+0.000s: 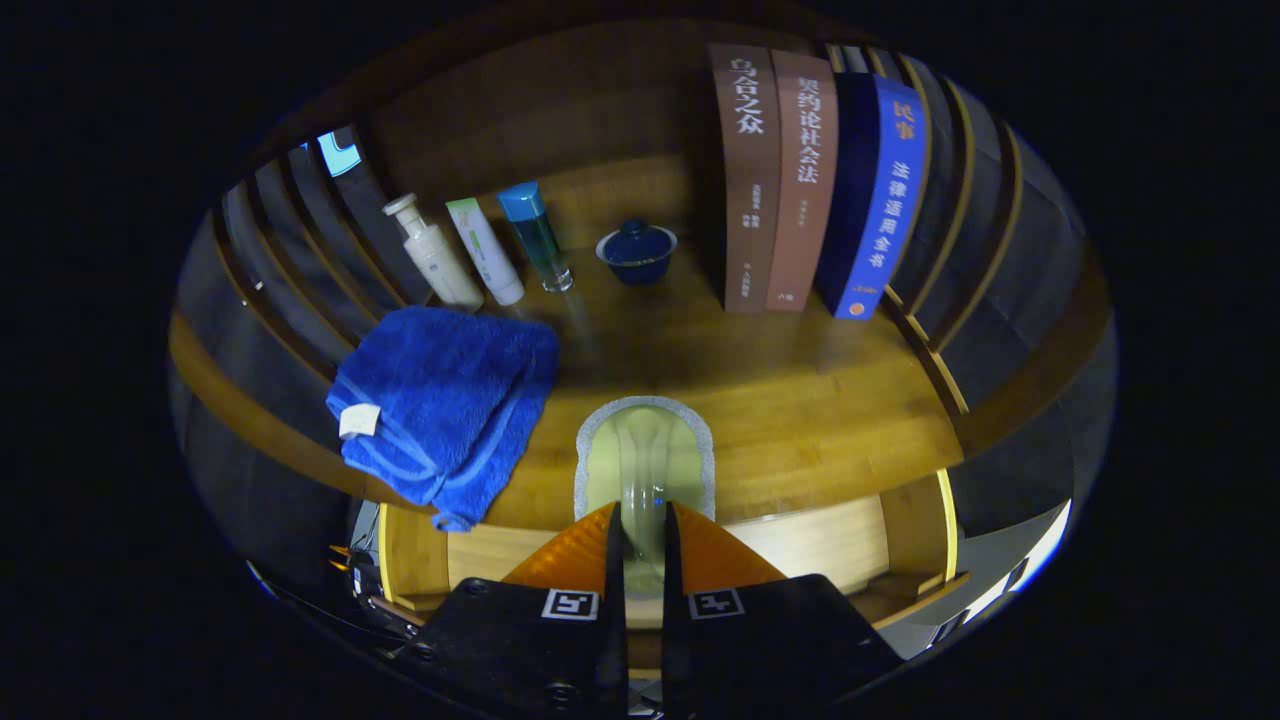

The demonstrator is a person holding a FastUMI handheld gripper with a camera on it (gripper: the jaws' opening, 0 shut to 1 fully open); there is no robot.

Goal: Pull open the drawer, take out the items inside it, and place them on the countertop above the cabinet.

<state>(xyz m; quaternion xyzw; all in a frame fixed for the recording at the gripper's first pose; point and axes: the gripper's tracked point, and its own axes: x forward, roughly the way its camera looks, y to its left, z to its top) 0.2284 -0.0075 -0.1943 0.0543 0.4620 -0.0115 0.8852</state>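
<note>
Wooden countertop [800, 400] spreads out ahead of the gripper [640, 520], and here we are with something pale in the grasp. Both fingers [575, 555] are pressed in on a pale green sponge-like pad [645, 455] with a grey rim; its near end is pinched thin between them and the rest stands up at twelve o'clock from the tips, in front of the countertop's front edge. Below the fingers, the open drawer [830, 545] shows its light wood walls.

Over at ten o'clock from the tips, a folded blue towel [445, 400] lies on the countertop, one corner drooping over the front edge. Beyond it, at eleven o'clock, stands a row: a white pump bottle [435, 255], a white tube [485, 250] and a teal bottle [537, 235], just beside one another. At twelve o'clock, far back, sits a dark blue lidded cup [637, 250]. At one o'clock three books [815, 180] stand upright, two brown, one blue, touching side by side.
</note>
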